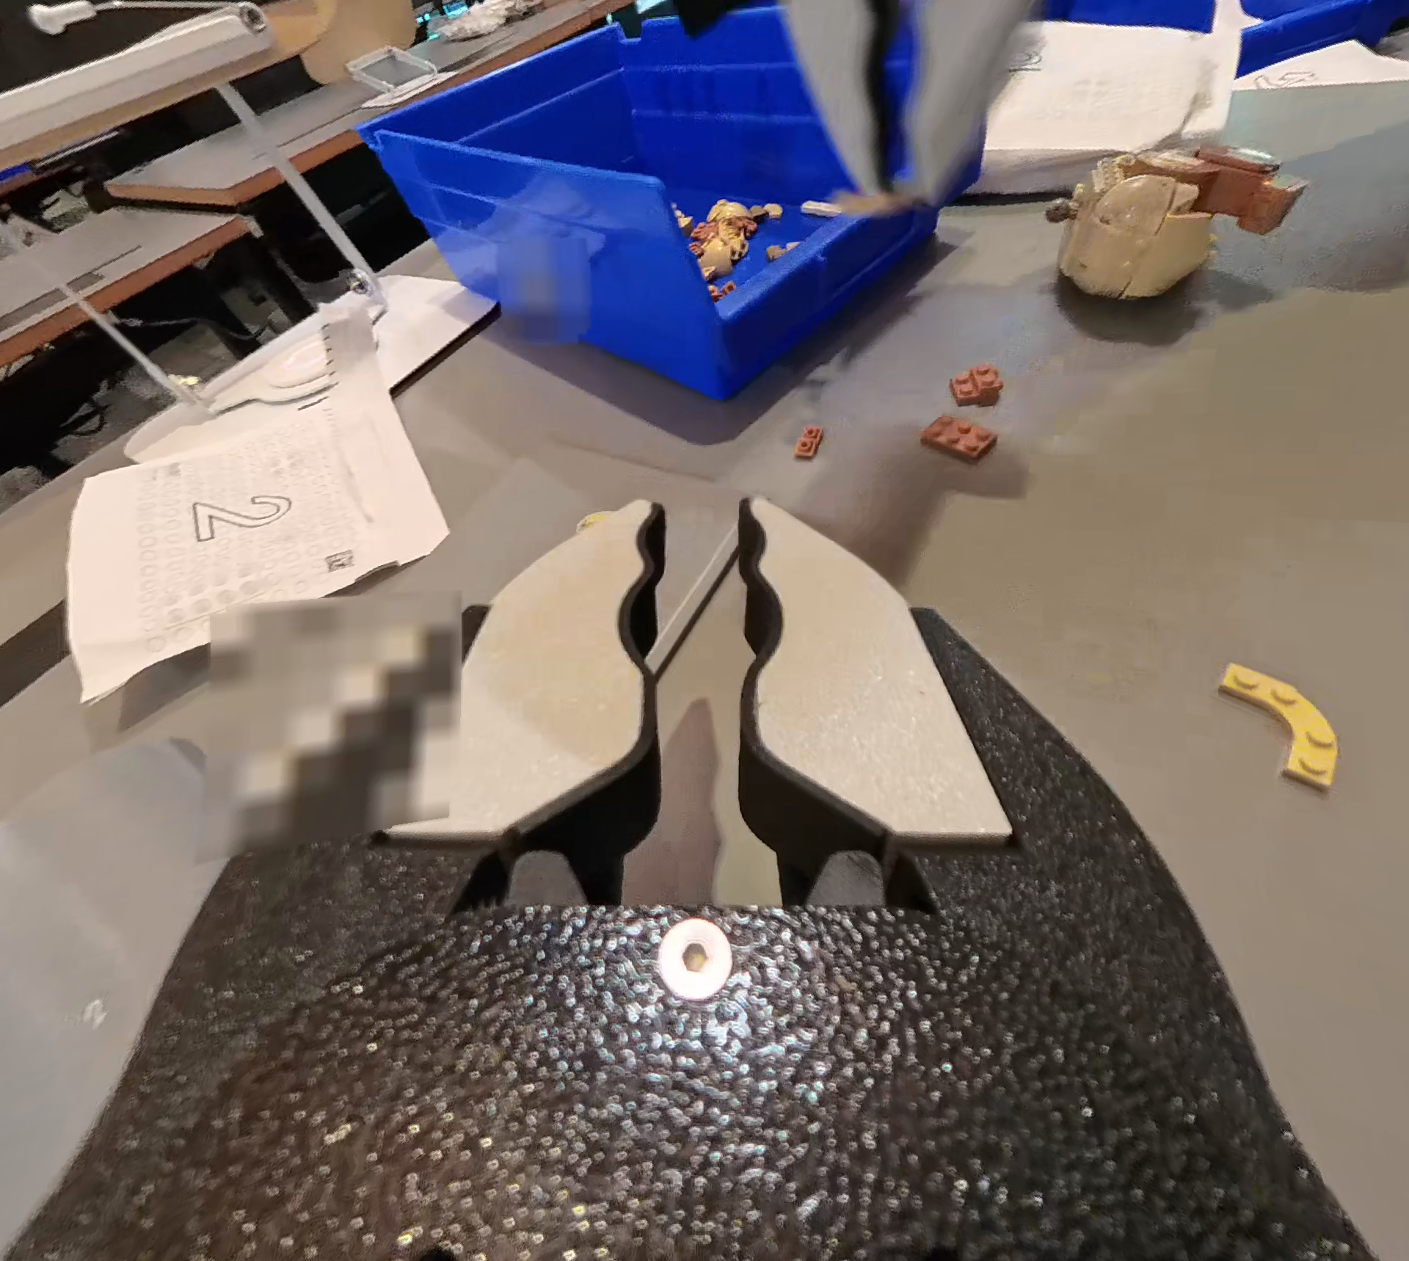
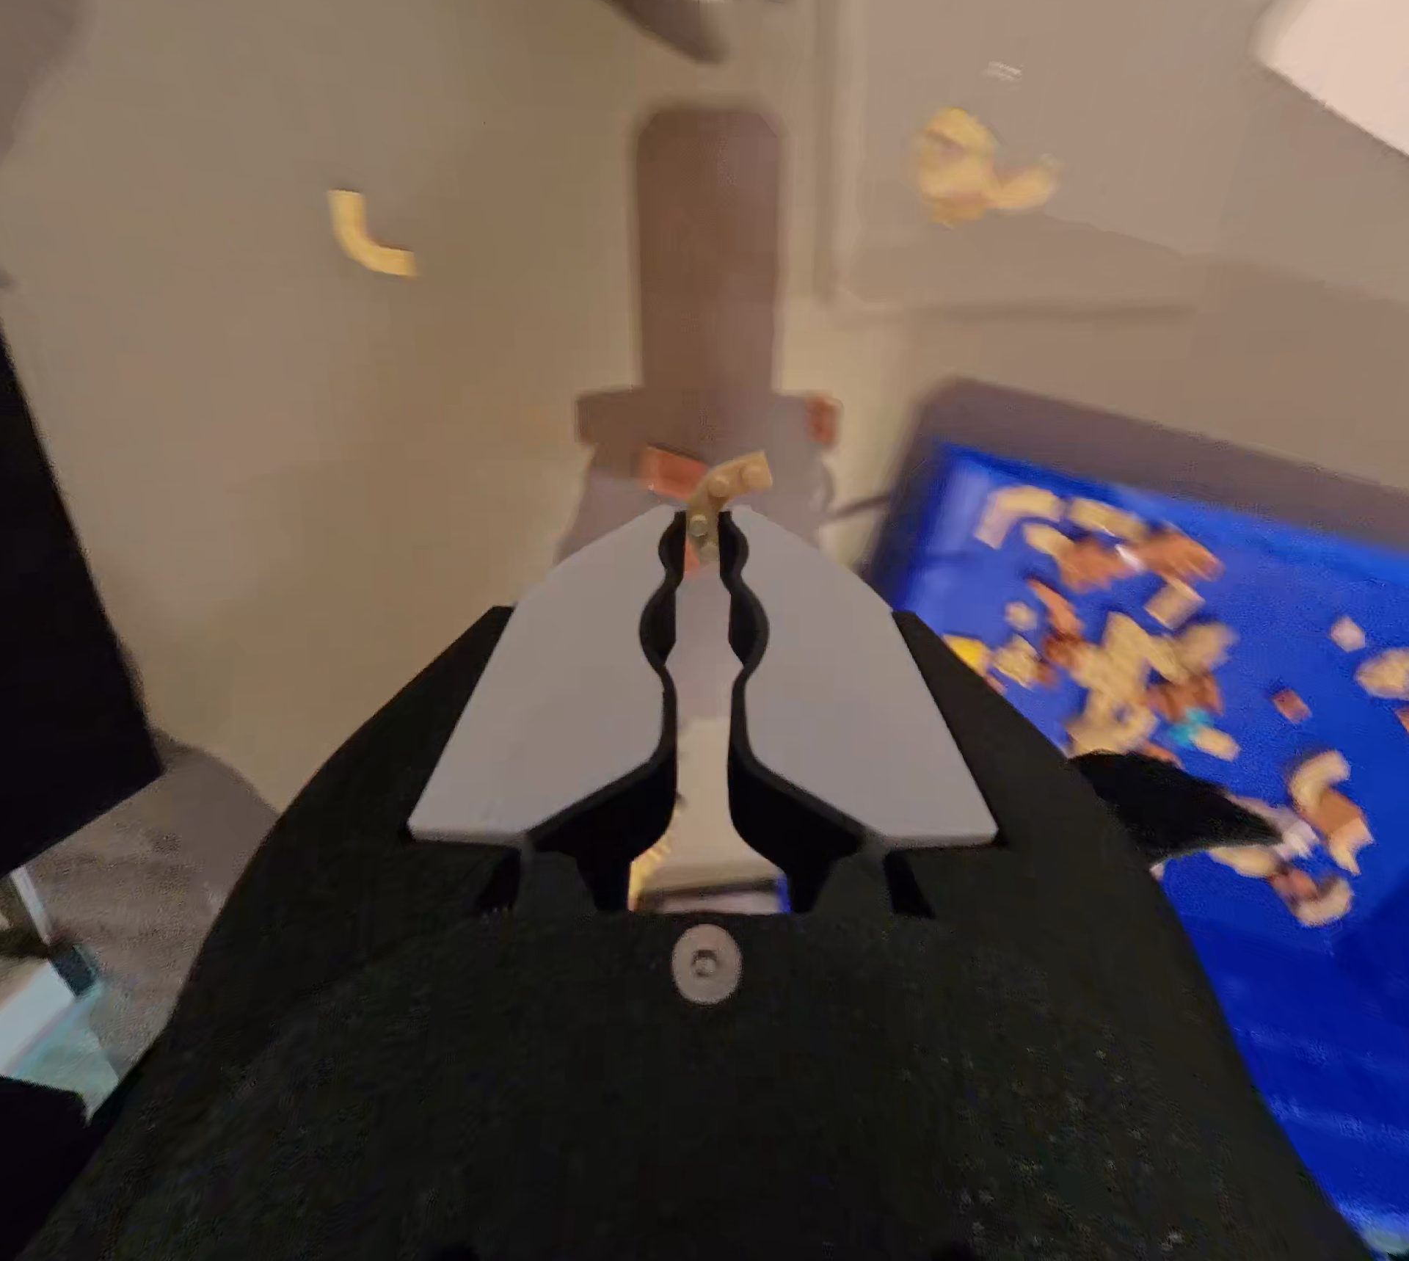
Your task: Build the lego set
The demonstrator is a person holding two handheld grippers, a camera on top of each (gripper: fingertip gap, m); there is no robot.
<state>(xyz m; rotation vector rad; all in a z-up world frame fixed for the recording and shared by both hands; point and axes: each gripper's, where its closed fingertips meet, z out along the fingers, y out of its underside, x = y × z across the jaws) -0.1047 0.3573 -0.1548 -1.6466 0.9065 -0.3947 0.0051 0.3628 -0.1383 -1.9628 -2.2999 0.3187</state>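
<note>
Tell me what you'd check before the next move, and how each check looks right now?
1. Right gripper holds a piece: ok, shut on a tan plate at the fingertips.
2. Grip is secure: cannot tell; only the plate's end is pinched, and the picture is blurred.
3. Left gripper is free: ok, slightly open, nothing between the fingers.
4. Model is ready: ok, it lies on the table beside the bin.
5. Loose parts are within reach: ok, brown plates and a yellow curved plate lie on the table.
</note>
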